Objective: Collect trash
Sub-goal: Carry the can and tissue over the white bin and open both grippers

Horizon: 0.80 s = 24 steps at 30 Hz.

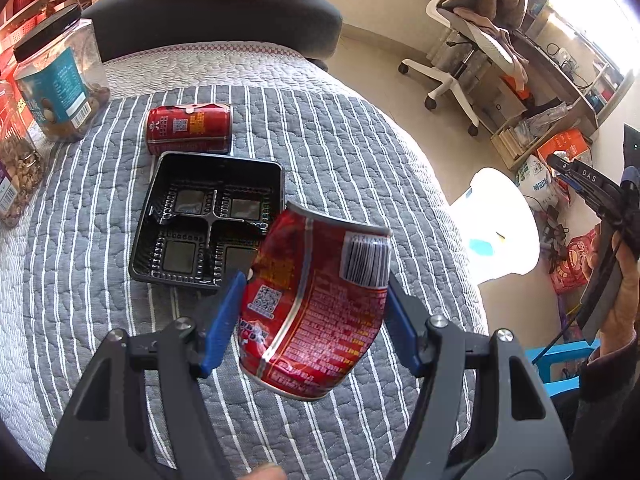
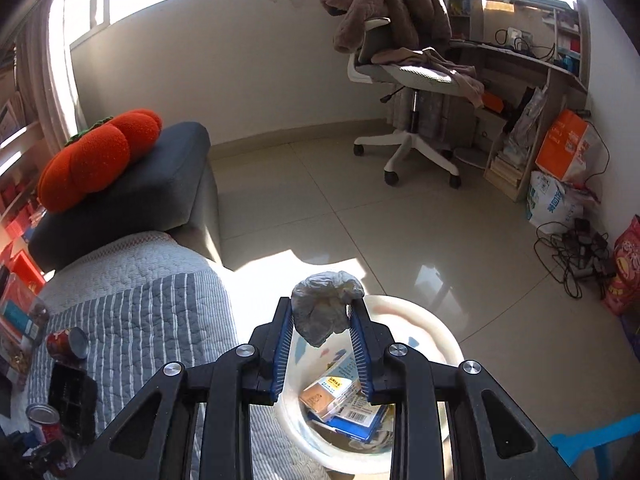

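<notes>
My left gripper (image 1: 314, 292) is shut on a dented red drink can (image 1: 316, 304) and holds it above the striped grey quilt (image 1: 360, 152). A second red can (image 1: 189, 129) lies on its side further back, behind an empty black plastic tray (image 1: 208, 216). My right gripper (image 2: 320, 312) is shut on a crumpled grey wad of paper (image 2: 324, 312) and holds it over the white trash bin (image 2: 436, 332), which holds boxes and packaging (image 2: 340, 400). The bin also shows in the left wrist view (image 1: 500, 224), off the bed's right edge.
Clear snack jars (image 1: 60, 84) stand at the quilt's left edge. A dark cushion (image 2: 132, 188) with an orange pumpkin pillow (image 2: 100, 156) lies at the bed's far end. A white office chair (image 2: 408, 80), a desk, bags and cables (image 2: 576, 252) stand on the tiled floor.
</notes>
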Each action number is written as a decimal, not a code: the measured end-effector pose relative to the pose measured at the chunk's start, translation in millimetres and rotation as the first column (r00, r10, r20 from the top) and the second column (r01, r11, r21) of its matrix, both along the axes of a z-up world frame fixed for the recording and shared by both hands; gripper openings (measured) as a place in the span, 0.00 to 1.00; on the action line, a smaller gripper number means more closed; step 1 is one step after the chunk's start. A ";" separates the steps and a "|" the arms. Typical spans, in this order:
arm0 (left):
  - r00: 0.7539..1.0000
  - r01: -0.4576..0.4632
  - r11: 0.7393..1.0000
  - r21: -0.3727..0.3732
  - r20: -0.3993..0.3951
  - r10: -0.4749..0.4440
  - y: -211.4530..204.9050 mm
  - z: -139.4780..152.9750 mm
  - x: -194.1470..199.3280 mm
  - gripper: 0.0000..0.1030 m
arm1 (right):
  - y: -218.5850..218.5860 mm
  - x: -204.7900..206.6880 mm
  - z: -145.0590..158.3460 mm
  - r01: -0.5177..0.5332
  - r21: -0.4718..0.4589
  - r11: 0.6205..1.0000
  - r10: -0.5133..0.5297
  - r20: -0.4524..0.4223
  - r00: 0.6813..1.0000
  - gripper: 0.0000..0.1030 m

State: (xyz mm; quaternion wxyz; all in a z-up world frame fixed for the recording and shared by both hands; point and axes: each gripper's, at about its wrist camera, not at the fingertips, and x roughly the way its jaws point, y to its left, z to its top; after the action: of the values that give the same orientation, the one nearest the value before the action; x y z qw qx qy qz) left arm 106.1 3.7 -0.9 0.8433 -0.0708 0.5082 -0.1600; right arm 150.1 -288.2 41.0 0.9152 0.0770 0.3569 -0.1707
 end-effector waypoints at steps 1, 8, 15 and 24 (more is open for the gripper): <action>1.000 0.001 1.000 0.001 0.001 -0.001 -2.1 -0.1 -0.6 0.66 | -5.3 -0.4 -2.1 0.012 0.009 1.000 -0.012 -0.007 1.000 0.31; 0.999 0.029 1.000 -0.004 0.012 -0.029 -16.6 3.0 -3.7 0.66 | -39.0 -13.1 -3.9 0.077 0.092 0.993 -0.077 -0.004 0.997 0.75; 0.999 0.047 0.999 -0.010 0.003 -0.047 -43.3 2.1 1.0 0.66 | -70.8 -34.8 5.8 0.140 0.129 0.982 -0.144 0.026 0.989 1.00; 0.987 0.159 0.984 -0.082 0.046 -0.155 -142.6 28.4 19.1 0.66 | -114.0 -65.0 20.8 0.242 0.110 0.964 -0.249 0.053 0.967 1.00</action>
State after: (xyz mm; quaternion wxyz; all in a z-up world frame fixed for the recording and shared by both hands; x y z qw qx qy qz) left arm 125.2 -138.9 27.4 0.8341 -0.0634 0.4880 -0.2490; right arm 85.2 -402.2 61.8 0.8932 0.1730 0.3222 -0.2616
